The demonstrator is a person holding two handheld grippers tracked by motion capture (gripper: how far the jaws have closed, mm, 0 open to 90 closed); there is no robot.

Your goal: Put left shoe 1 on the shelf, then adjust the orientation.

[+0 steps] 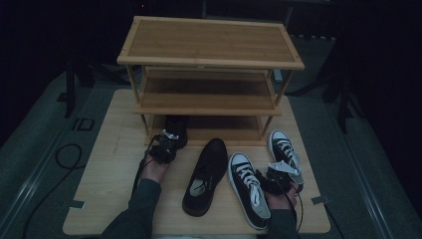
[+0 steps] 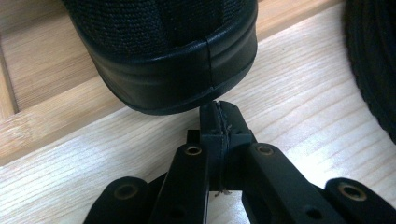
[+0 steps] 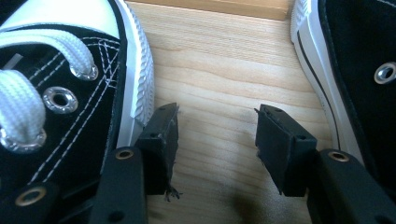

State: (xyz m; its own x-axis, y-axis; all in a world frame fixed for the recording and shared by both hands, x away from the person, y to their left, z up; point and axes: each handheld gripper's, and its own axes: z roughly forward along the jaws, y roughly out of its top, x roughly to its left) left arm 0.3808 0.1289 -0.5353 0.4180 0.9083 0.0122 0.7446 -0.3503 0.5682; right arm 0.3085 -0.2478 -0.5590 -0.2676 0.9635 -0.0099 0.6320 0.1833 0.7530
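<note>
My left gripper (image 2: 218, 116) — fingers pressed together, empty — sits just behind a black shoe (image 2: 163, 51) on the rack's (image 1: 209, 102) bottom shelf, seemingly touching. Right gripper (image 3: 215, 133) — fingers wide — between two black-and-white sneakers (image 1: 249, 186) on the desk (image 1: 99, 179).

White letters "ID" on the dark floor (image 1: 82, 124), nothing else legible

Left gripper (image 2: 218, 116) jaws closed, right gripper (image 3: 217, 133) jaws apart.

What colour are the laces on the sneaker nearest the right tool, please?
White laces on the black sneaker, clearest in the right gripper view.
</note>
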